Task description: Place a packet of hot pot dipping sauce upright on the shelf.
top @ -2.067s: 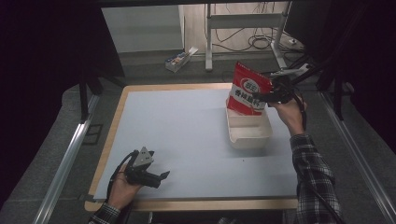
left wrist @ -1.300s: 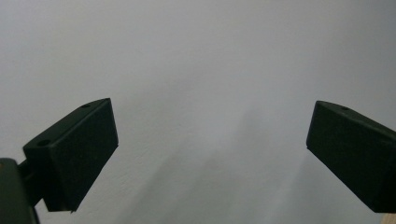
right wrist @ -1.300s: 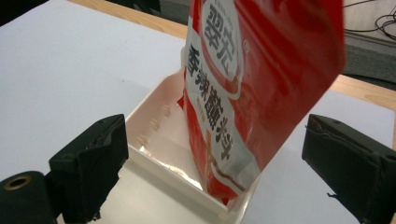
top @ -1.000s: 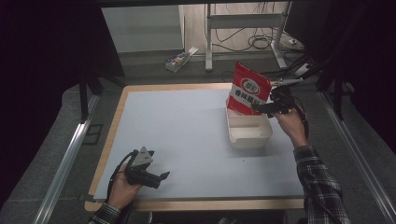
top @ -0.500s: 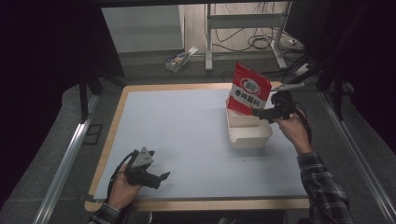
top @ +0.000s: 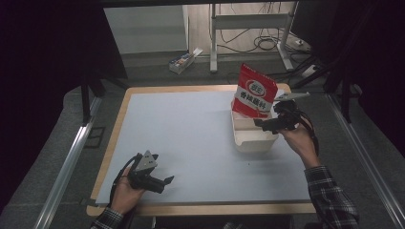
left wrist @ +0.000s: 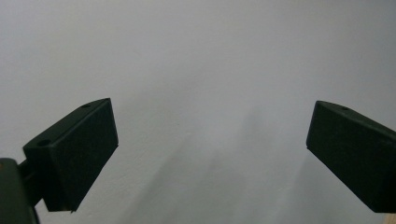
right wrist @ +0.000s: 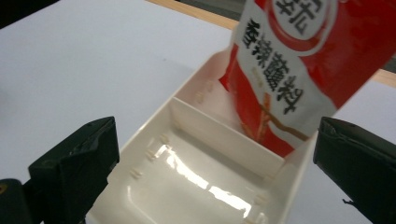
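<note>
The pale grey worktop (top: 191, 138) with its light wooden rim spreads wide in front of me, and the work sits toward its two o'clock corner. There stands my cream plastic two-compartment tray (top: 253, 136), and in its far compartment the red and white printed snack pouch (top: 254, 91) stands upright, leaning a little toward twelve o'clock against the far wall; in the right gripper view its lower edge (right wrist: 275, 135) rests down behind the divider, while the near compartment (right wrist: 187, 186) lies bare and glossy. My right claw (top: 268, 124) hangs just at the tray's three o'clock side, jaws spread wide and released, touching neither pouch nor tray as far as I can tell. My left claw (top: 162, 183) rests low at seven o'clock near the worktop's front edge, well apart from the tray, its jaws likewise parted over plain grey surface (left wrist: 205, 93) with nothing between them. I judge the placing step as good as done: the pouch is set in its compartment and let go. What comes next, I think, calls for backing my right claw off toward five o'clock without brushing the pouch, since so tall and light a bag could tip out of the tray.
</note>
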A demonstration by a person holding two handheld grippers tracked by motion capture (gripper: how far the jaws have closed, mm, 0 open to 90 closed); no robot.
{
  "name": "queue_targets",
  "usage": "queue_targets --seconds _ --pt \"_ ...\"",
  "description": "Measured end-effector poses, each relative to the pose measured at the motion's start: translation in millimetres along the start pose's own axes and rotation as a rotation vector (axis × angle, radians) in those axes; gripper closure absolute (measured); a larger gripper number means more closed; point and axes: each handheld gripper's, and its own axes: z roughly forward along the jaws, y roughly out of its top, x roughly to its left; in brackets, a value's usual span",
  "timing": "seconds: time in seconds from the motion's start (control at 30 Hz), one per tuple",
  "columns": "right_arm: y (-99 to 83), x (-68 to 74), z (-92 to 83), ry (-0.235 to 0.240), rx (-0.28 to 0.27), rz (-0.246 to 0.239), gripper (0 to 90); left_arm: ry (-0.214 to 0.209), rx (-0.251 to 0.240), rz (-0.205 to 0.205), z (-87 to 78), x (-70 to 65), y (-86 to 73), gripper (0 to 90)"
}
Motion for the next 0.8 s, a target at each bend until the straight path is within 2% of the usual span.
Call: queue_targets --seconds 0.37,0.5,0.6,0.8 --pt "-11.9 24.4 1.7 0.036 -0.008 -0.053 0.8 0.0 0.004 0.006 0.4 -0.6 0.1 2.1" --pt "-17.0 30.8 3.0 0.056 -0.018 -0.056 0.8 0.001 0.003 0.008 0.6 -0.9 0.1 2.1" --pt "-19.5 35.1 3.5 0.052 -0.004 -0.078 0.7 -0.001 0.003 0.009 0.5 -1.0 0.1 2.1" --pt "-27.9 43.5 3.0 0.066 0.002 -0.091 0.6 -0.007 0.001 0.011 0.1 -1.3 0.2 2.1"
